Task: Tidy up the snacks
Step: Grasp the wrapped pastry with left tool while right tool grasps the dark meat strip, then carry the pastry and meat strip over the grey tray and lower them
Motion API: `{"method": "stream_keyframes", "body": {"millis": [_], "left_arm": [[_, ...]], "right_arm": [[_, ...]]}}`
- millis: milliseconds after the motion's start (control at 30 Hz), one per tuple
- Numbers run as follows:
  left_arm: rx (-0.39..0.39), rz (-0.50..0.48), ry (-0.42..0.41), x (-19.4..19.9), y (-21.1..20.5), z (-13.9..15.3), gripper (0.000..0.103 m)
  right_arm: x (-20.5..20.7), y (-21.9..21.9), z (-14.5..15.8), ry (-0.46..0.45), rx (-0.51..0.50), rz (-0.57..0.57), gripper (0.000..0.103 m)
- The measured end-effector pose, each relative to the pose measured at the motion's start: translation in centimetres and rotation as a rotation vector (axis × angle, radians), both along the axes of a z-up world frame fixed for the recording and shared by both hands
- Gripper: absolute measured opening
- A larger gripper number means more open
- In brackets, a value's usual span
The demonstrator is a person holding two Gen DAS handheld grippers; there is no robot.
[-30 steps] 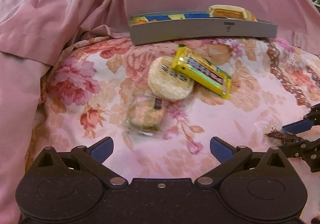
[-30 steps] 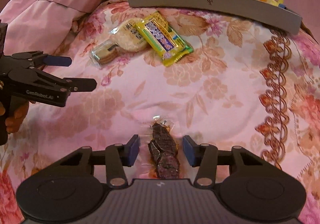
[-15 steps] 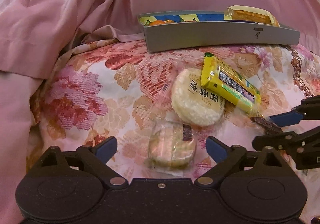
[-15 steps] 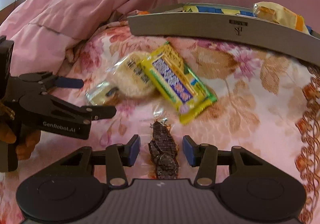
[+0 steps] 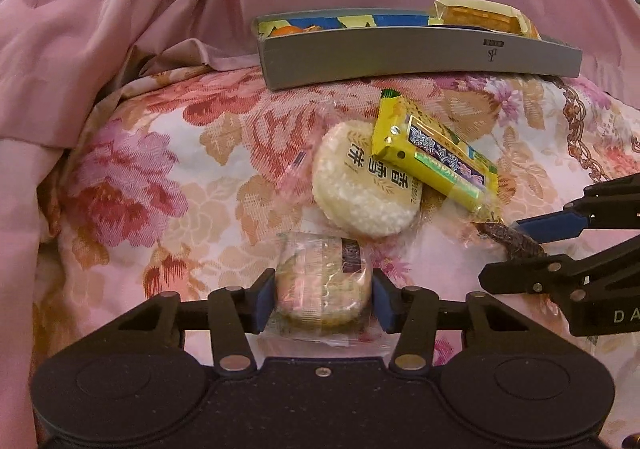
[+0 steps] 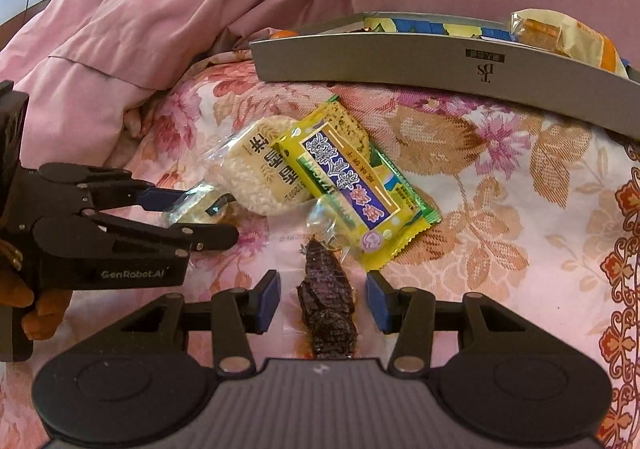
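On the far left, pink bedding (image 5: 100, 29) is bunched up beside the floral bedspread (image 5: 160, 177) on which the snacks lie. The left gripper (image 5: 322, 299) has its blue-padded fingers (image 5: 264, 299) pressed against both sides of a clear-wrapped biscuit (image 5: 320, 289), grasping it low over the bedspread. Just beyond the biscuit lies a round rice cracker (image 5: 360, 185), and a yellow bar (image 5: 432, 155) lies tilted across its right edge. Behind them, at the back of the bedspread, sits a grey tray (image 5: 400, 53); an orange-yellow packet (image 5: 480, 15) lies at its right end. Farther right, the right gripper (image 6: 322, 299) has its fingers (image 6: 268, 299) spread on either side of a dark wrapped snack (image 6: 326, 305), neither pad touching it, so its hold is released. That snack's tip is near the corner of the yellow bar.
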State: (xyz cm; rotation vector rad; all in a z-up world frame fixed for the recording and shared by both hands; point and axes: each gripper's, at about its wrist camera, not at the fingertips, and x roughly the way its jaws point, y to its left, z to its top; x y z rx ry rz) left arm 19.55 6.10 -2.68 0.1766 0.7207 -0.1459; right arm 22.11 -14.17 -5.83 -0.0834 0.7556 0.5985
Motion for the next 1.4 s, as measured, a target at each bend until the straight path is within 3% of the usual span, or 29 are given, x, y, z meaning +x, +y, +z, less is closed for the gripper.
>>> {"method": "stream_keyframes", "body": {"millis": [600,1400], "left_arm": [[-0.045,0.000,0.047,-5.0,-1.5,1.3,0.051],[-0.079,0.018,-0.021,-4.9,-3.0,5.2,0.051]], "right_arm": [[-3.6,0.0,1.8,-0.013,-0.120,0.043,0.051],[-5.2,-2.3,6.3,-0.110,-0.110,0.005,0.051]]}}
